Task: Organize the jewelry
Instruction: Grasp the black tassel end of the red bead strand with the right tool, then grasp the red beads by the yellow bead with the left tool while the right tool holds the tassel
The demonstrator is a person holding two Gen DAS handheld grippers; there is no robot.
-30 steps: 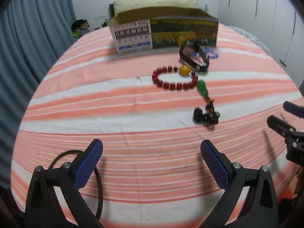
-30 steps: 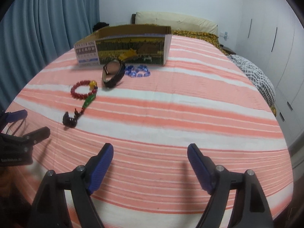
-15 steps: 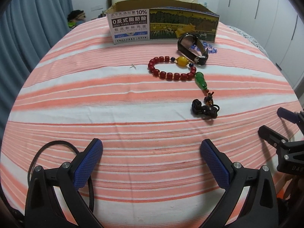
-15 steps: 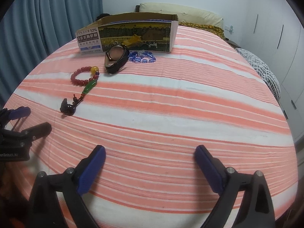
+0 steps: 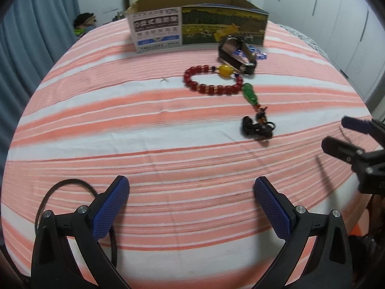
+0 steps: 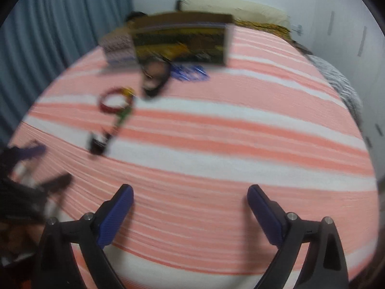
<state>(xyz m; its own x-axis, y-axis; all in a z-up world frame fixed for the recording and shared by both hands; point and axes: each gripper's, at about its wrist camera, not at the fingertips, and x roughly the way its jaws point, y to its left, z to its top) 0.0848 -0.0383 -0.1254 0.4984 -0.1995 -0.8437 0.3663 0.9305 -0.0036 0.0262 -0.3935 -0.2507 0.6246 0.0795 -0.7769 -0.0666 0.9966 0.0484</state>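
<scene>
Left wrist view. The left gripper [image 5: 191, 200] is held wide open above the striped bed [image 5: 120, 125]; nothing lies between its pads. The jewelry is laid out well ahead of it. A red bracelet [image 5: 213, 80] with a yellow bead lies flat, and a green pendant [image 5: 250, 94] and a black tassel [image 5: 256, 127] trail from it toward the camera. A watch [image 5: 237, 56] stands on edge just behind the bracelet, touching or nearly touching it; which cannot be told. Blue beads [image 5: 258, 53] lie behind the watch, against the front of the box [image 5: 197, 29], whose top is open. The right gripper [image 5: 339, 134] is seen at the right edge, open and empty.

Right wrist view. This view is blurred by motion. The right gripper [image 6: 190, 204] is spread wide and holds nothing. The box [image 6: 180, 41], watch [image 6: 156, 77], blue beads [image 6: 190, 72] and bracelet [image 6: 115, 101] are recognisable at upper left; the tassel [image 6: 98, 142] is the nearest piece. The left gripper [image 6: 50, 166] appears at the left edge.

Step in hand, as judged: approach for a first pick, with no piece yet boxed. The tassel end is best avoided, since the bracelet would then swing on lifting. A grasp across the red bead ring is advised, with the pads lowered onto the fabric astride the beads and closed slowly so that the sheet is not pinched. The watch should be kept clear during the descent.
</scene>
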